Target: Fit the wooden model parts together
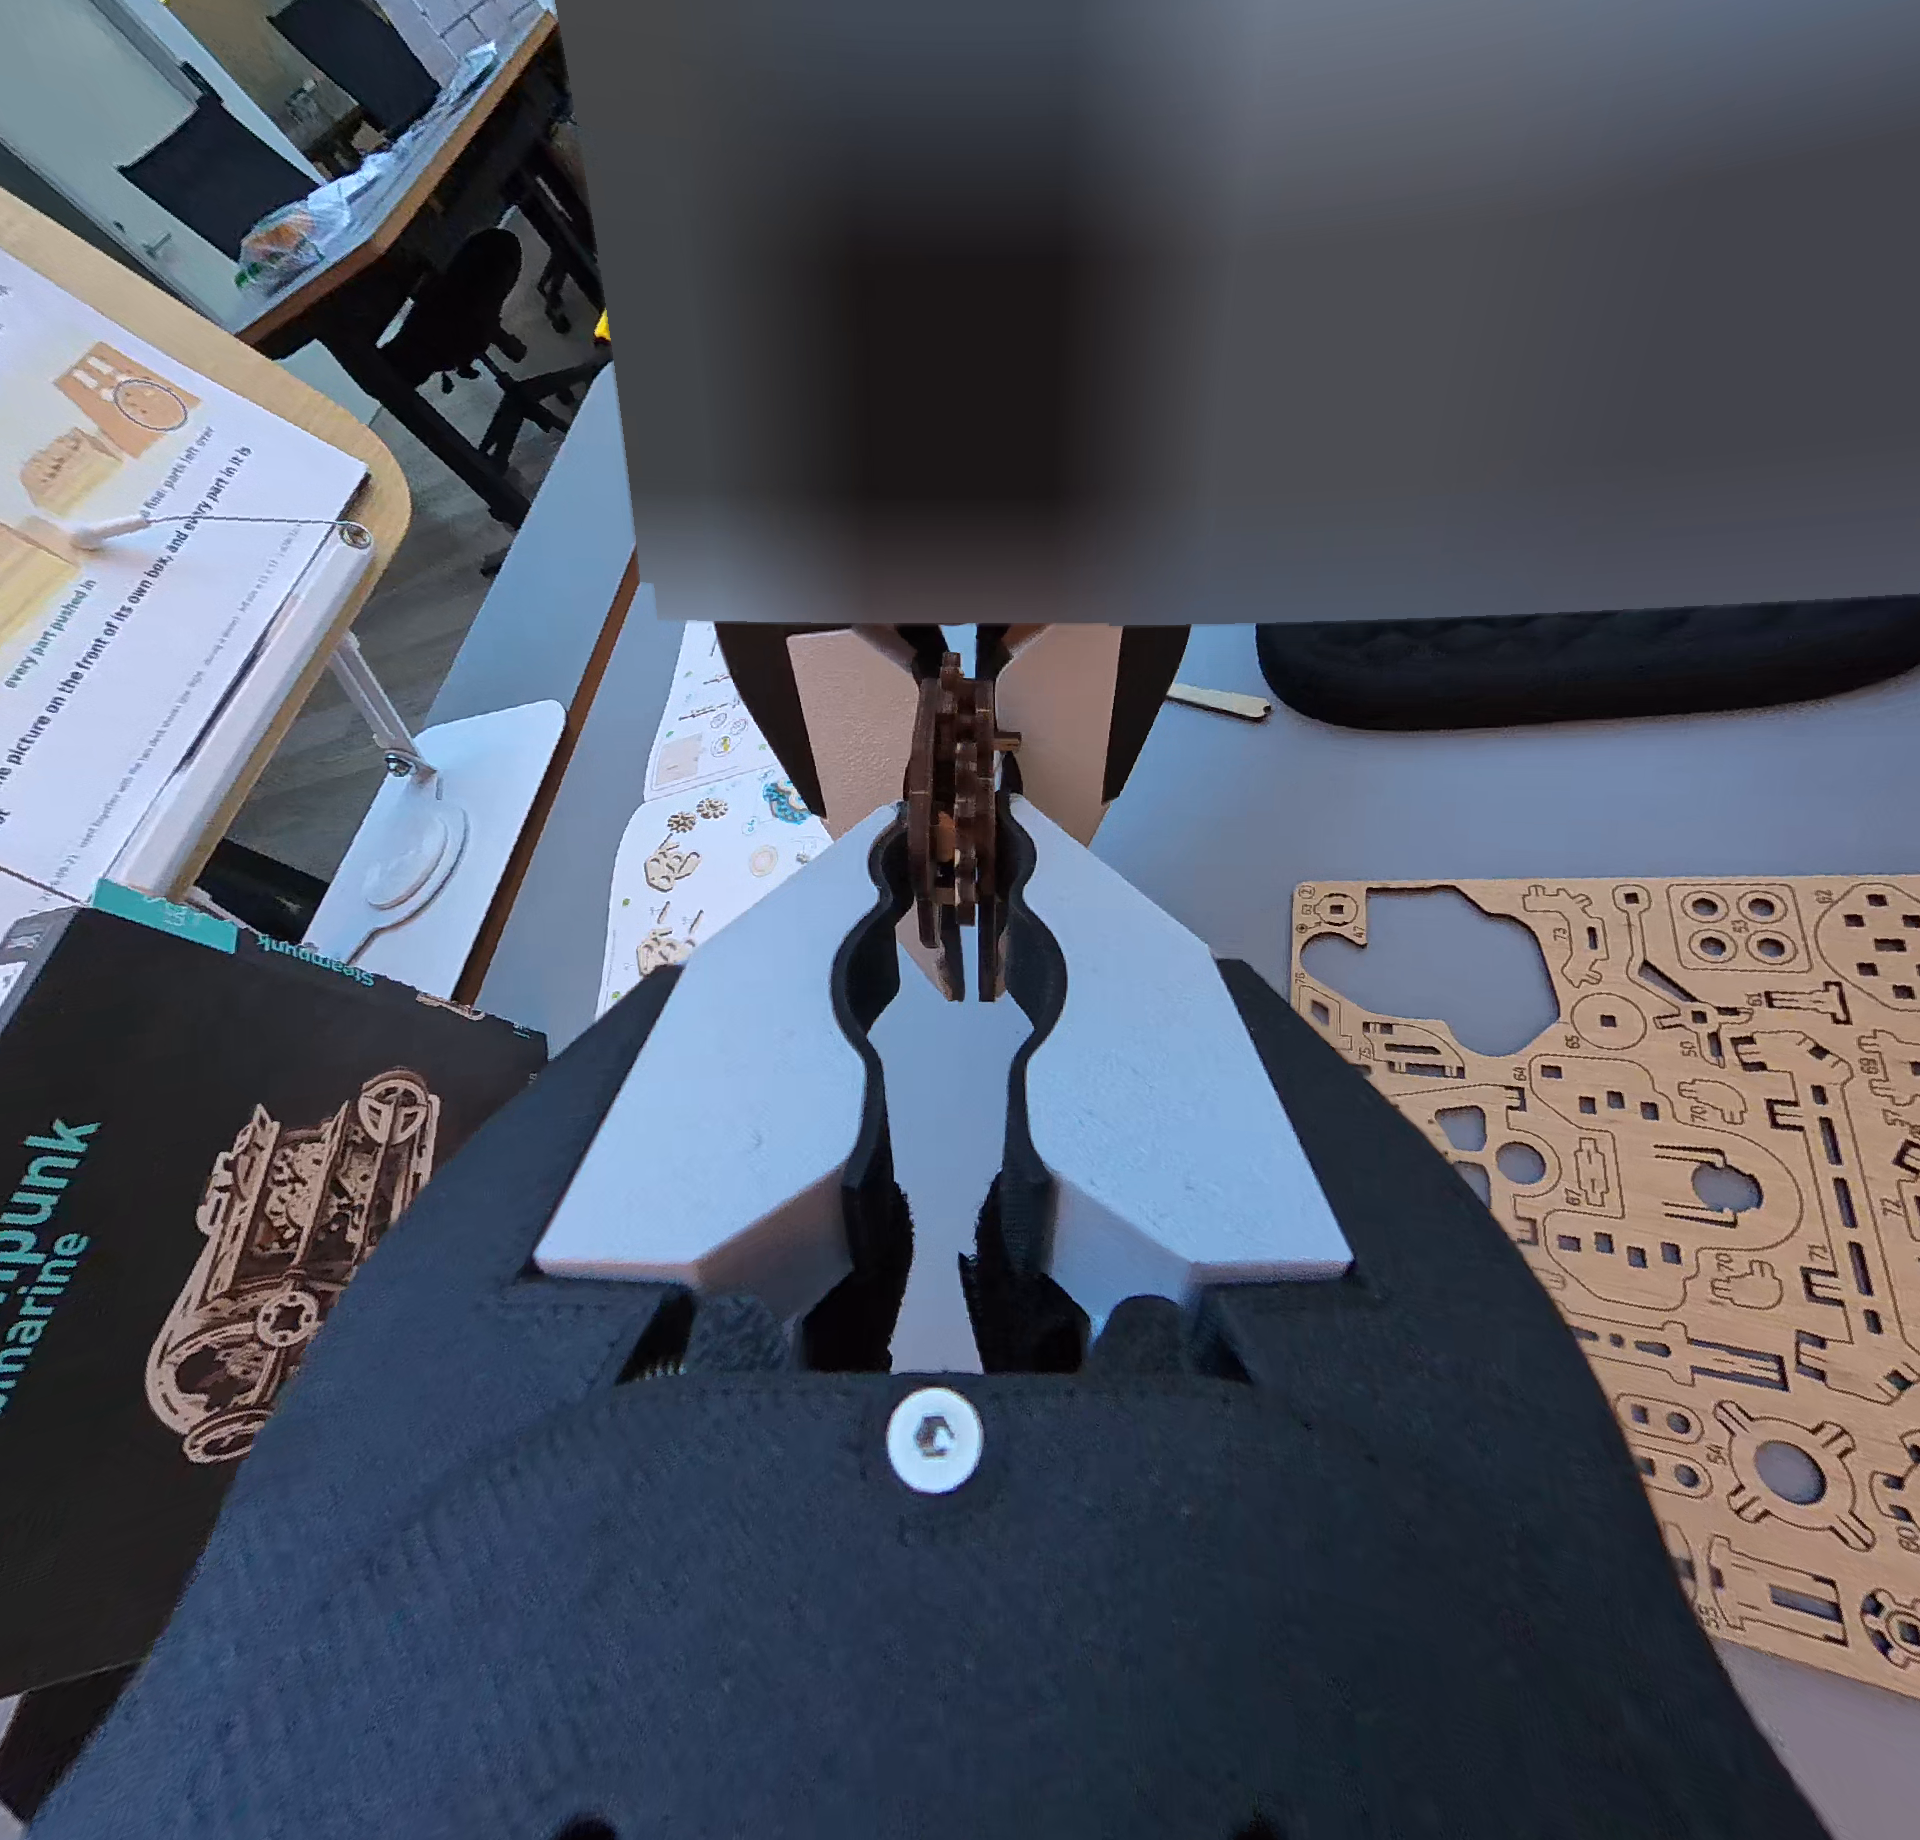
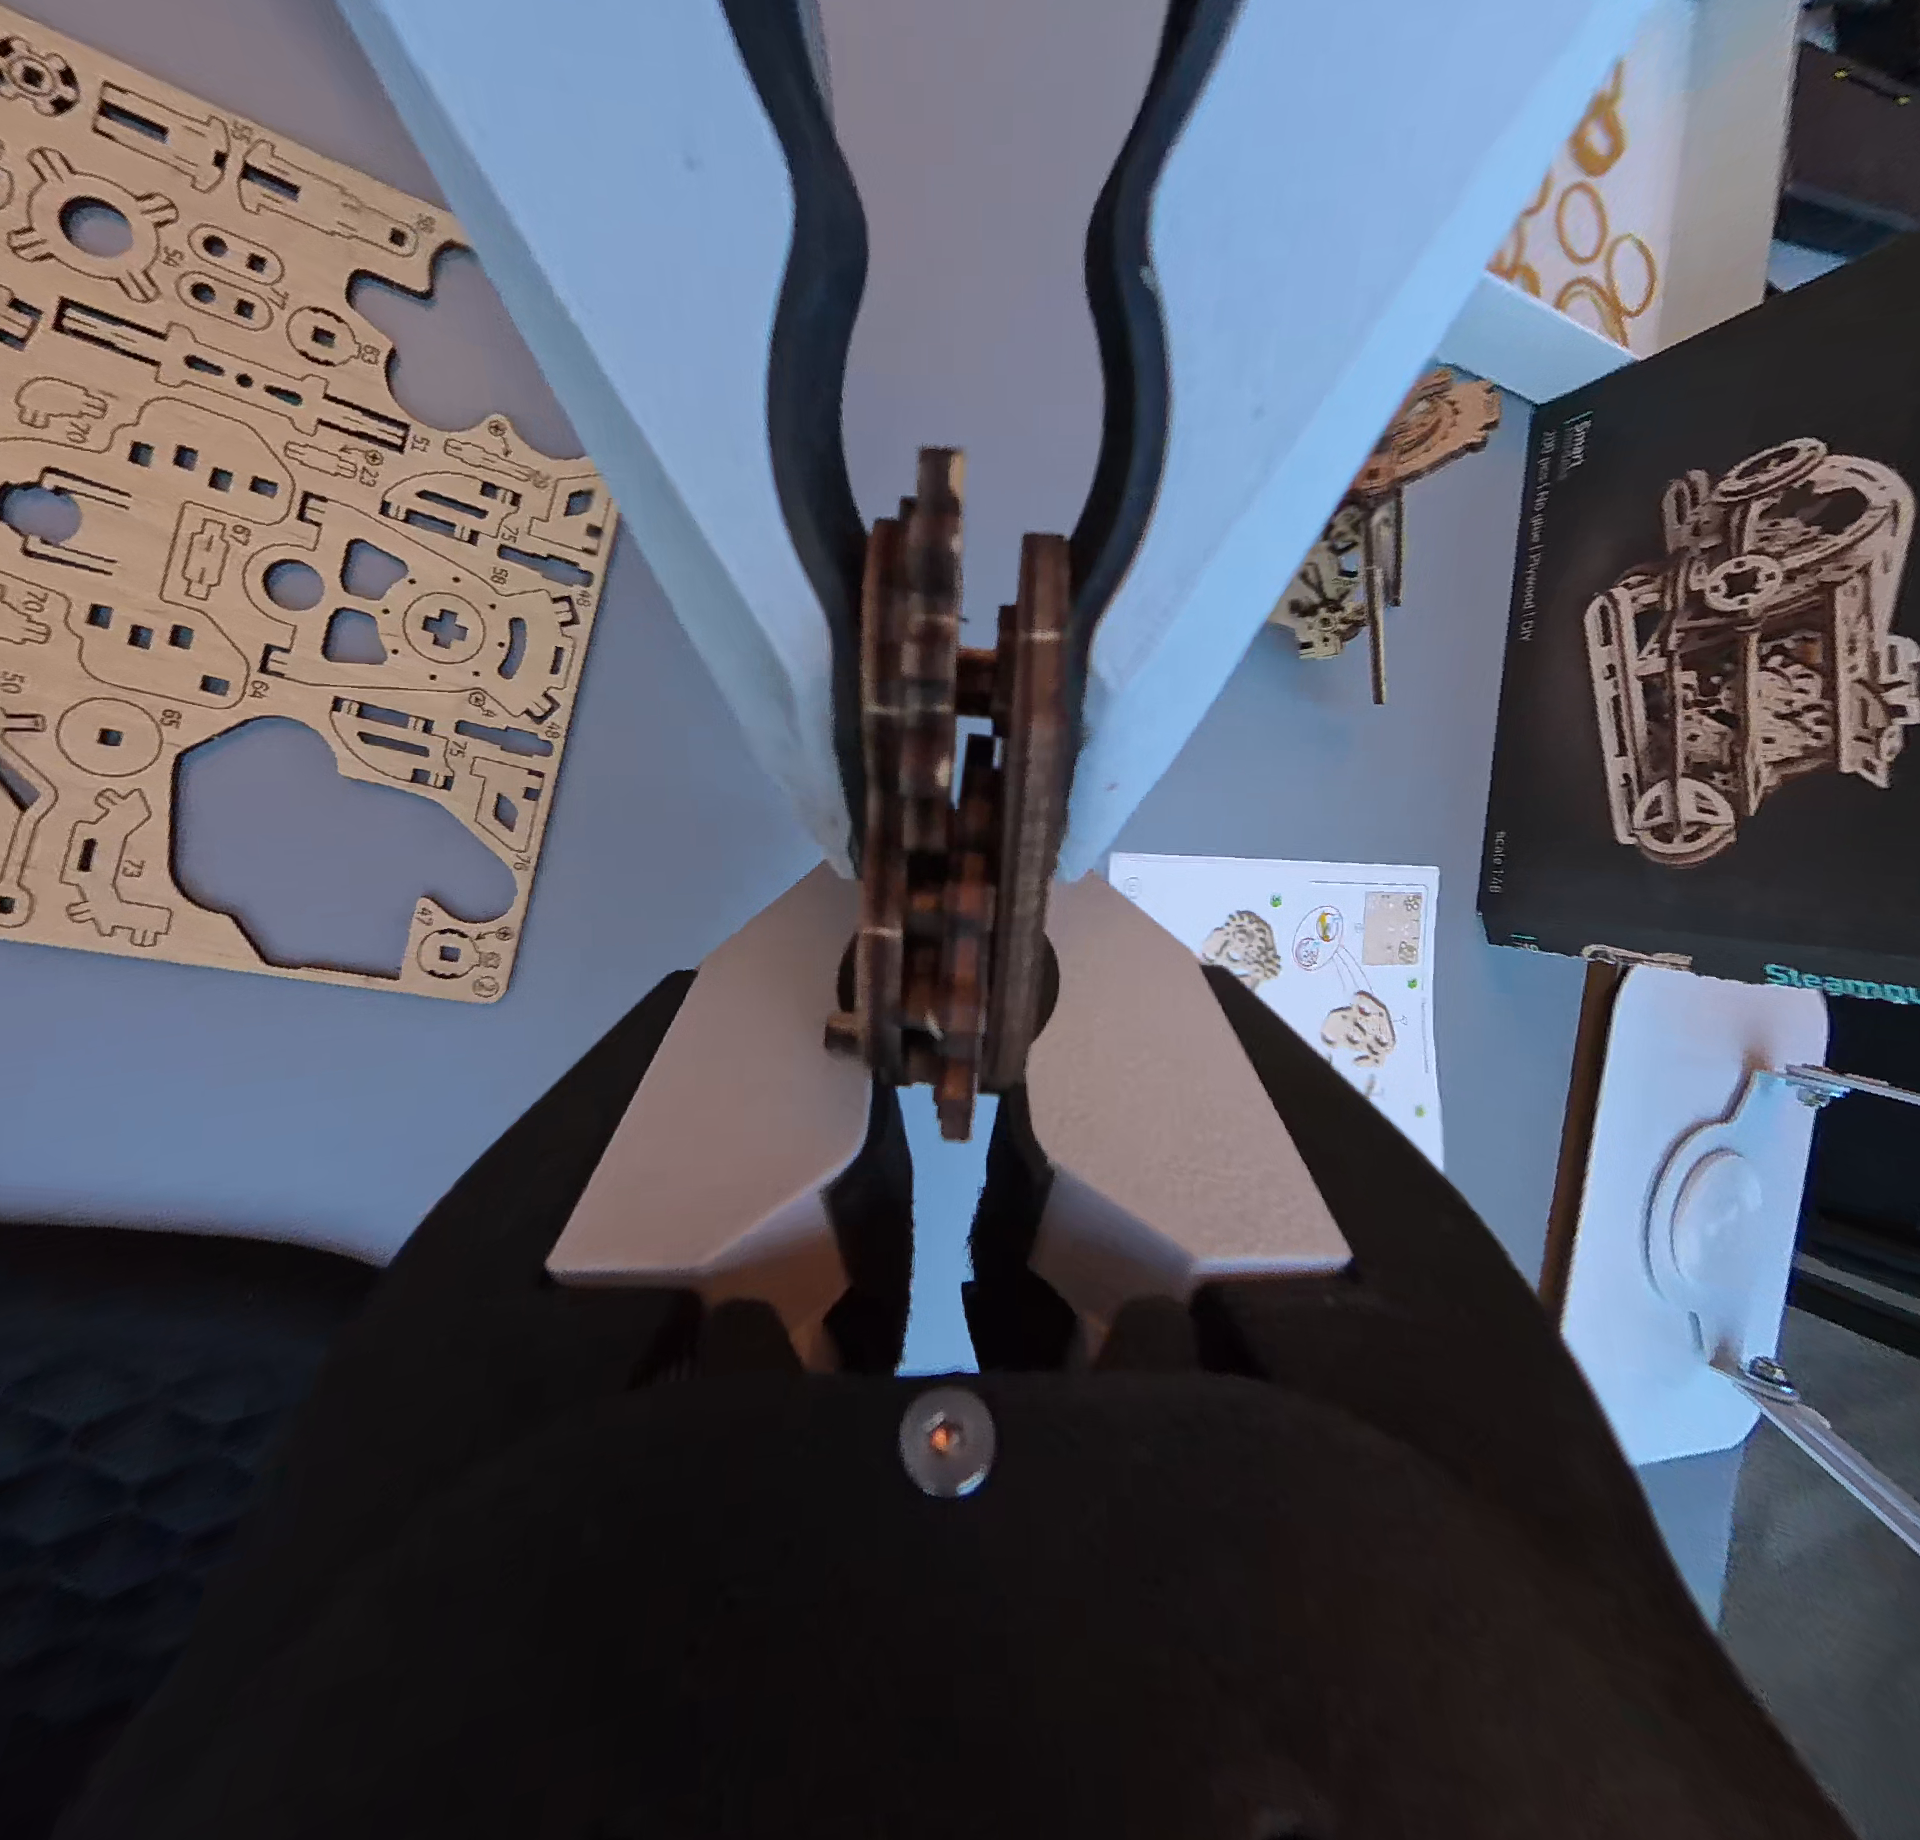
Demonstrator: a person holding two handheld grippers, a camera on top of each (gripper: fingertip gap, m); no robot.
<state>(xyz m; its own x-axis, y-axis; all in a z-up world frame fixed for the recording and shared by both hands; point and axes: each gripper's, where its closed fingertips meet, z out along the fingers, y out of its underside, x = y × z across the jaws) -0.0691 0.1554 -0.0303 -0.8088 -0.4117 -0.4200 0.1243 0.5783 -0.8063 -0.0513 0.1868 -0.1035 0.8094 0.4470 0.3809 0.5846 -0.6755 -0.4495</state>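
2 tongs (image 1: 954, 834), 1 wooden assy (image 2: 951, 793), 1 parts sheet (image 2: 249, 502), 1 box (image 2: 1704, 668).

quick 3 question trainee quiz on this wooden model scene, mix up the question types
1. True or false: both claws, left claw and right claw, are shut on the same wooden gear assembly.
2. Multiple choice: in the right wrist view, where does the plywood parts sheet lie relative to the assembly? A) to its left B) to its right C) directly under it
3. Fill in: the black model box shows a picture of a wooden ____.

Key: 1 true; 2 A; 3 model
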